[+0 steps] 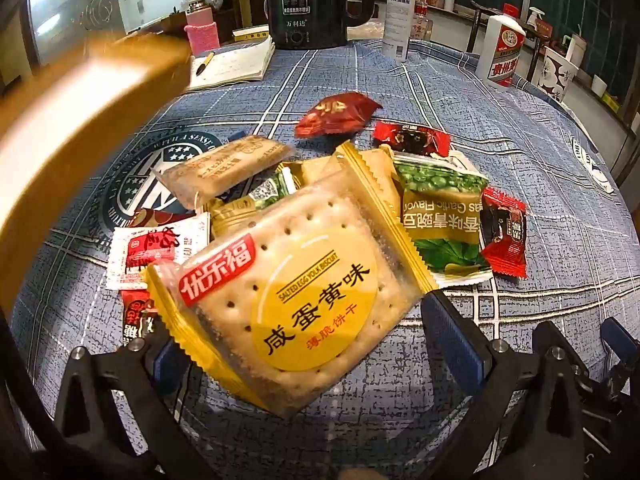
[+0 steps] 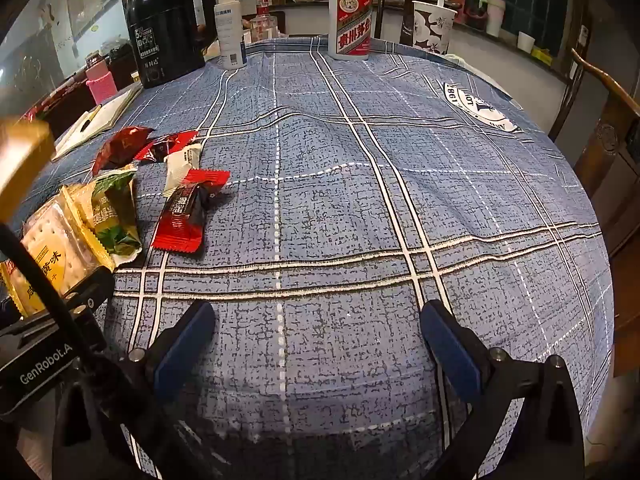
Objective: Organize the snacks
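left gripper (image 1: 296, 344) jaws wide apart, yellow salted-egg cracker pack (image 1: 296, 300) sits between the pads at the near edge of the snack pile (image 1: 400, 184); can't tell if a pad touches it. right gripper (image 2: 318, 344) spread wide over bare blue plaid tablecloth (image 2: 360, 160), nothing between.

- You have a table (image 2: 360, 200) under a blue plaid cloth
- Your snack packets (image 1: 280, 208) lie heaped at its left side
- Black kettle (image 2: 168, 28), spray bottle (image 2: 230, 28), white liquor bottle (image 2: 351, 20), paper cup (image 2: 432, 28) and open notebook (image 2: 96, 120) line your far edge
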A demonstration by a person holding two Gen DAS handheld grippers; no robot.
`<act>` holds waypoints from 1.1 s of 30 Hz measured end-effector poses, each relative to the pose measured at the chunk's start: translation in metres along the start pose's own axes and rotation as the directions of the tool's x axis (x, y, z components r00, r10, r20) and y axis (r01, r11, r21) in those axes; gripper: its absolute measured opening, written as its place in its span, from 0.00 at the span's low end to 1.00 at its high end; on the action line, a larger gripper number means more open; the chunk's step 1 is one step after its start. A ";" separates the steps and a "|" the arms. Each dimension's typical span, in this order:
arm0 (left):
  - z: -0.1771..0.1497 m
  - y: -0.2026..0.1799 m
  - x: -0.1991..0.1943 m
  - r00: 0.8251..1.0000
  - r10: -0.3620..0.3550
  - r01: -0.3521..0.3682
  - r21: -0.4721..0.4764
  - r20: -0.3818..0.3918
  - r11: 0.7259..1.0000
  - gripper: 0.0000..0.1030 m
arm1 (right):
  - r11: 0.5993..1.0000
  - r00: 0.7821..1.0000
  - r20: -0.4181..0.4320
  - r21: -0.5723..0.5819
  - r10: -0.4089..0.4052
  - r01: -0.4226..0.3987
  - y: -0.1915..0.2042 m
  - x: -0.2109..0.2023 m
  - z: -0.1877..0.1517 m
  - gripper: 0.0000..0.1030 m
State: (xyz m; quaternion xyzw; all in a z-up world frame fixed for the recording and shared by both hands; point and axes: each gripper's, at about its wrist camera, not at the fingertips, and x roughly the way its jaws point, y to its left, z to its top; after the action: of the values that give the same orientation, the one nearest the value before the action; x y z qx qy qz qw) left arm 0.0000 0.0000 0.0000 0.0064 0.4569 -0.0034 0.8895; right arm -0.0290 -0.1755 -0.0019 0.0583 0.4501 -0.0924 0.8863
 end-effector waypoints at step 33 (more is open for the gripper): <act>0.000 0.000 0.000 1.000 0.000 0.000 -0.001 0.000 1.000 1.00 | 1.000 1.000 0.000 0.010 -0.004 0.004 0.001 -0.001 -0.002 1.00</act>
State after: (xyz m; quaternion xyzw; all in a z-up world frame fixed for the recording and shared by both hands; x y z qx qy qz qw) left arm 0.0000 0.0000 0.0000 0.0061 0.4568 -0.0034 0.8895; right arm -0.0306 -0.1742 -0.0024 0.0617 0.4498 -0.0966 0.8857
